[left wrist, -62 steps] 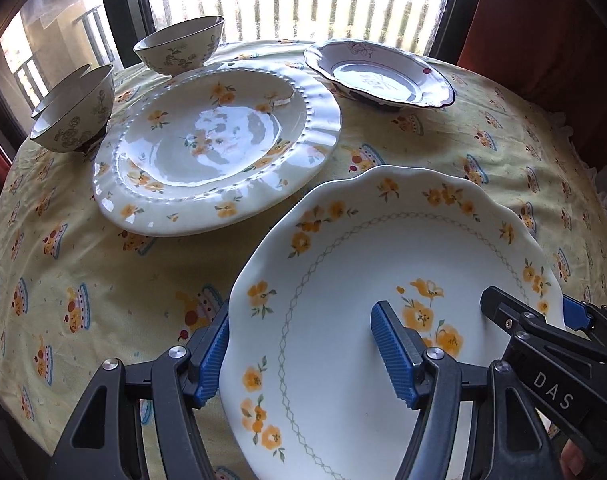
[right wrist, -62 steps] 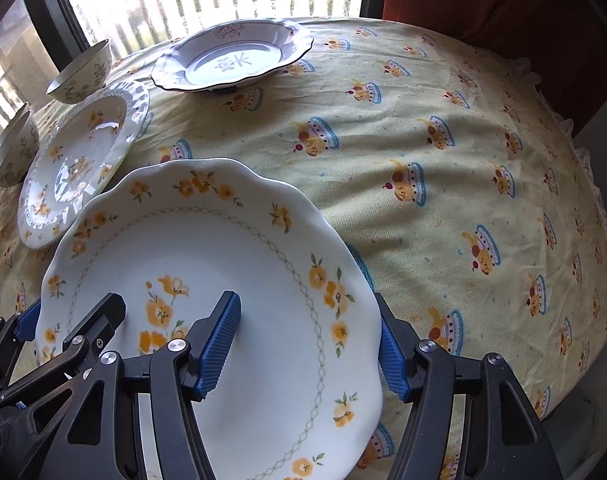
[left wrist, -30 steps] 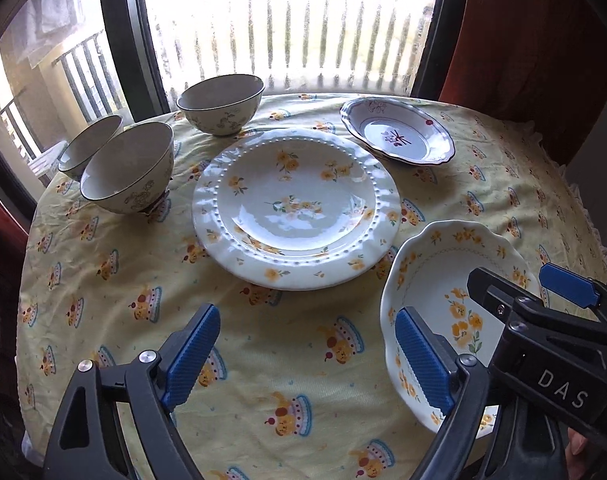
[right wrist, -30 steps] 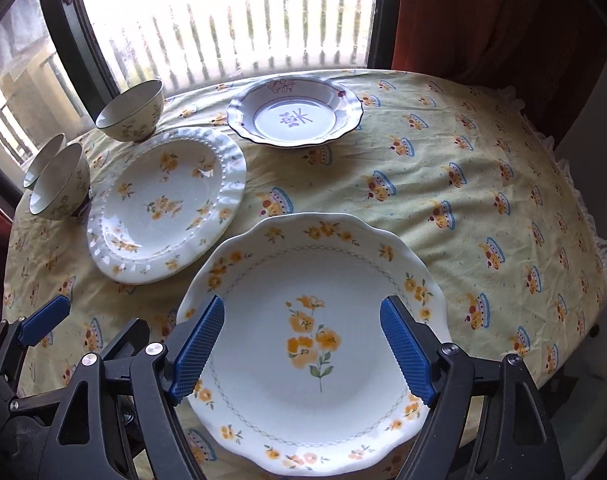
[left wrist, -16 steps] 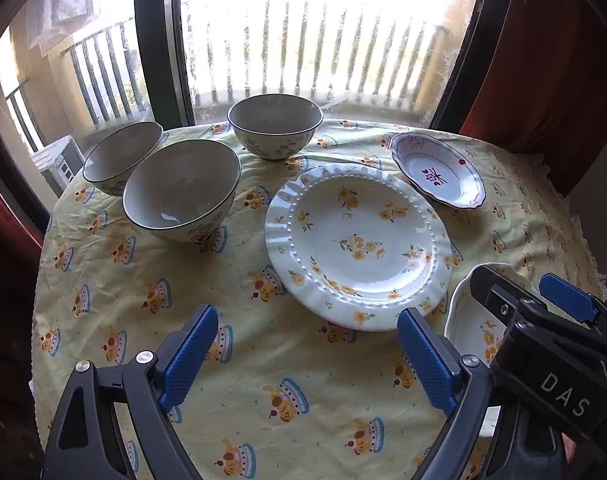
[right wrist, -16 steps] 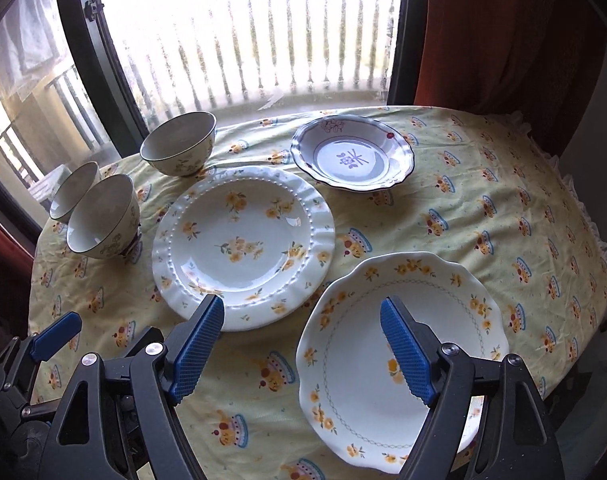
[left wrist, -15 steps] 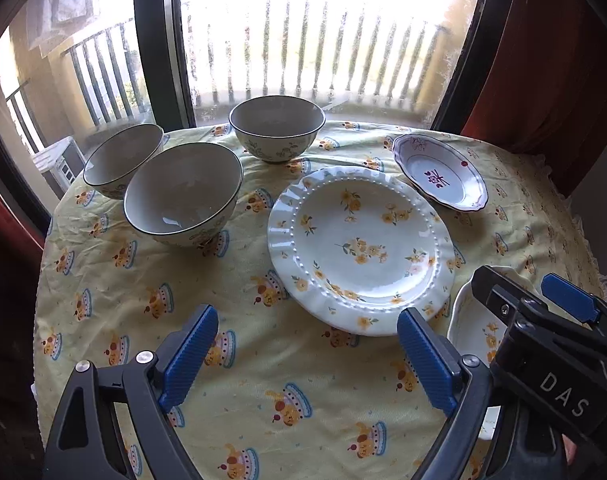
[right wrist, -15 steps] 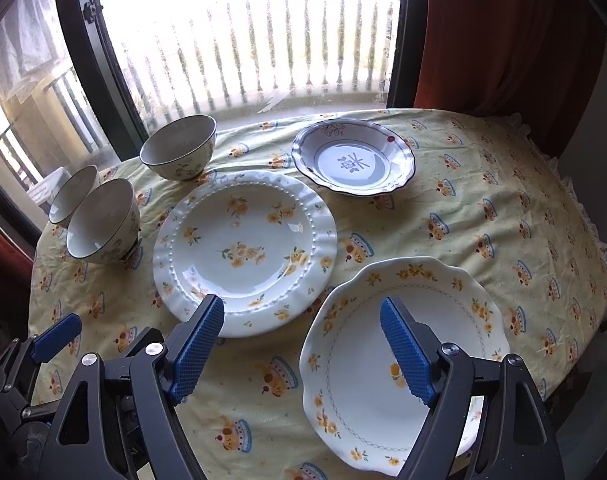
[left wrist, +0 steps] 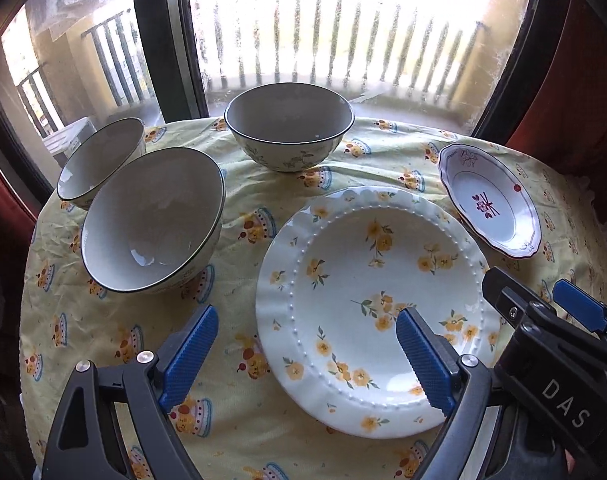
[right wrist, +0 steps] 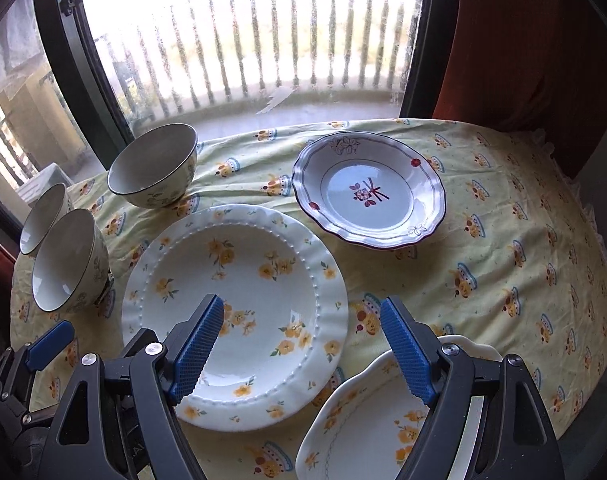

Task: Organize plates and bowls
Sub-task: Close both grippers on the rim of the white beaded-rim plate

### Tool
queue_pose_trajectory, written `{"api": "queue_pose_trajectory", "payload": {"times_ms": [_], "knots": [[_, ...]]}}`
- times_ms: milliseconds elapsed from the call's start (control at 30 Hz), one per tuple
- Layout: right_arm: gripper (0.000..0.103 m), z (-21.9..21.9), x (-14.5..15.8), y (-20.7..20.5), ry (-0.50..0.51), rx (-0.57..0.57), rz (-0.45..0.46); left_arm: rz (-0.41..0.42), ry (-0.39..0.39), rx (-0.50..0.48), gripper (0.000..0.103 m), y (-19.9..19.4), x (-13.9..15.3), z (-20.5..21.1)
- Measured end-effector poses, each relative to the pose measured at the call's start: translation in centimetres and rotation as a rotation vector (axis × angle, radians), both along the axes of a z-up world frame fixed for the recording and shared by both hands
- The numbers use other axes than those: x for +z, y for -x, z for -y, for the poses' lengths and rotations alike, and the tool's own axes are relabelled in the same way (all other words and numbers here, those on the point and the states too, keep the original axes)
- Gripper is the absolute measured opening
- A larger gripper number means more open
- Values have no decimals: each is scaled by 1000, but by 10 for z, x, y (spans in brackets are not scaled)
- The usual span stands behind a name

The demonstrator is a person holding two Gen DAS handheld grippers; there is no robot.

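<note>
Withdrawn from scalloped plate, both grippers; plate released at near table edge, on yellow tablecloth. Left gripper: jaws spread wide, empty, above near-left rim of beaded plate. Right gripper: jaws spread wide, empty, above gap between beaded plate and scalloped plate. Purple-rimmed dish beyond, right. Three bowls at left: near bowl touching small bowl; far bowl apart, by window.

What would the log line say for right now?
left gripper: open, empty | right gripper: open, empty | on table: three bowls, beaded flower plate, purple-rimmed plate, wavy flower plate | nothing stacked yet
</note>
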State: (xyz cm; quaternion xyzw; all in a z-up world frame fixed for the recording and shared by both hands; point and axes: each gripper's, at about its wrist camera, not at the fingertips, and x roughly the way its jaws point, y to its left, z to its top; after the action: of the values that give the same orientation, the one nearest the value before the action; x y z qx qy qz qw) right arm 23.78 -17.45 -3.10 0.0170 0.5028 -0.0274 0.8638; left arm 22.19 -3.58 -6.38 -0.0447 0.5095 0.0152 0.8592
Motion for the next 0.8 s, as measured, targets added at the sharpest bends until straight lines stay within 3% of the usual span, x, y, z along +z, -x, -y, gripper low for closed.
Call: {"api": "queue_pose_trajectory", "payload": {"times_ms": [433, 800], "knots": [[83, 15, -60, -49, -49, 61, -108, -128, 1, 110, 88, -34, -53, 8], [83, 7, -79, -59, -80, 75, -135, -117, -9, 110, 86, -30, -60, 10]]}}
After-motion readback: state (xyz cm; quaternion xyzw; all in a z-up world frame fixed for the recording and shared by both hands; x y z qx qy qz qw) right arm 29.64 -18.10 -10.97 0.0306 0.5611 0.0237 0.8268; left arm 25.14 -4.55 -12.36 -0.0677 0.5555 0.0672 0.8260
